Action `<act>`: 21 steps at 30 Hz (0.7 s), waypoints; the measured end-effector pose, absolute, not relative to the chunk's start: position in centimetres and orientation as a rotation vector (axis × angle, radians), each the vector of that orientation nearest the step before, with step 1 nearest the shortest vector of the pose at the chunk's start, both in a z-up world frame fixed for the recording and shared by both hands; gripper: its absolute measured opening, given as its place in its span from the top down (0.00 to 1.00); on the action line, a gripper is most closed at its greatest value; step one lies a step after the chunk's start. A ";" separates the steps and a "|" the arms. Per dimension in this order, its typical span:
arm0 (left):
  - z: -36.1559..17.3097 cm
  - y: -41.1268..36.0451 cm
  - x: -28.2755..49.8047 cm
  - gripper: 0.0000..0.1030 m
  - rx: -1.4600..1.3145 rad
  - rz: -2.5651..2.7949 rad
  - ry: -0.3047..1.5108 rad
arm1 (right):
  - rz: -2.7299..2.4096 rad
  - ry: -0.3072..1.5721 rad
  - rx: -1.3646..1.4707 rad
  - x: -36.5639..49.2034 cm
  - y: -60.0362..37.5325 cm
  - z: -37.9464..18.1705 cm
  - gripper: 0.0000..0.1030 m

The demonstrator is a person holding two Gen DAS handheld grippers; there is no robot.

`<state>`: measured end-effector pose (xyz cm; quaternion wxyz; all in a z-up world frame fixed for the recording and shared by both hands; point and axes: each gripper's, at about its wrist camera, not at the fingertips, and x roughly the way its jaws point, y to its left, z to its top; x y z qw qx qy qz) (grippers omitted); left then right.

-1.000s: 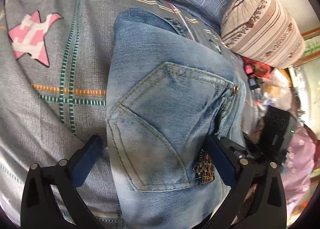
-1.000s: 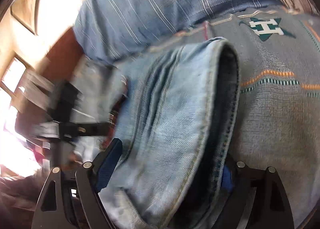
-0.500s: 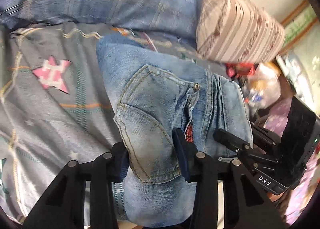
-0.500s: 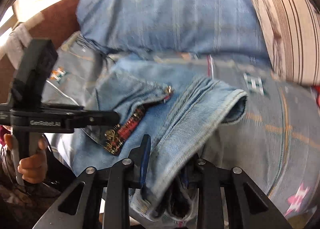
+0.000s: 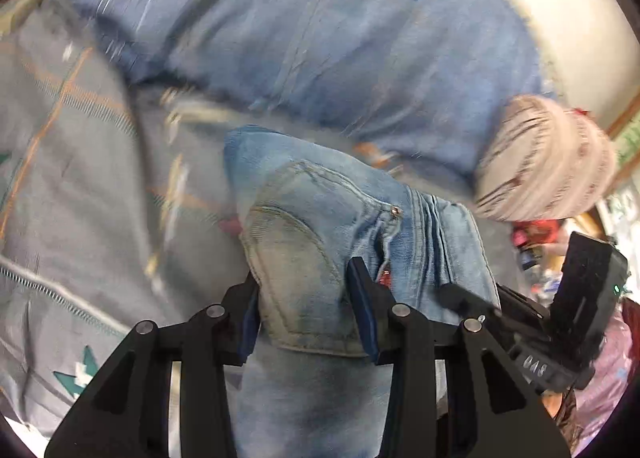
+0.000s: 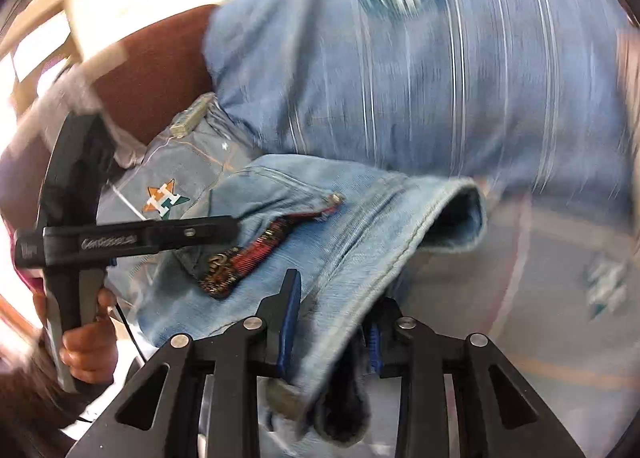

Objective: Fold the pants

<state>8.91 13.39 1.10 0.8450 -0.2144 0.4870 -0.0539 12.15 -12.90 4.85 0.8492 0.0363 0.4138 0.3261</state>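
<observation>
Currently I have the pants [image 5: 320, 242], a pair of light blue jeans, bunched and held up by both grippers above the grey patterned bedspread [image 5: 80, 178]. I take the pants as the reference for every position below.

My left gripper [image 5: 305, 298] is clamped on the pants at the back pocket [image 5: 296, 270]: the pocket panel fills the gap between the blue pads, and denim hangs down below them toward the camera. A metal rivet [image 5: 396, 211] sits at the pocket corner just above that grip.

My right gripper [image 6: 334, 322] grips the waistband side of the pants; its jaws are opening slightly, yet the folded denim edge stays pressed between the blue pads. A dark embroidered patch [image 6: 240, 262] lies on the denim just left of this grip. The open hem [image 6: 460, 218] of the pants projects up and to the right of it.

Behind the pants lies a large blue striped pillow [image 5: 340, 38]. To the right of the pants in the left wrist view sits a beige striped bolster [image 5: 548, 162]. Left of the pants in the right wrist view, a person's hand [image 6: 86, 342] holds the handle of my left gripper.
</observation>
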 end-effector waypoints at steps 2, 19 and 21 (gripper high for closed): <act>-2.3 15.0 9.8 0.62 -0.473 -0.076 1.128 | 0.665 0.978 0.168 13.8 -12.9 1.2 0.67; -3.2 16.9 8.6 0.47 -0.485 -0.210 1.143 | 0.948 1.057 0.525 11.5 -12.0 -4.6 0.73; -2.0 17.1 7.5 0.49 -0.491 -0.210 1.124 | 0.966 1.048 0.425 9.5 -11.4 -3.6 0.74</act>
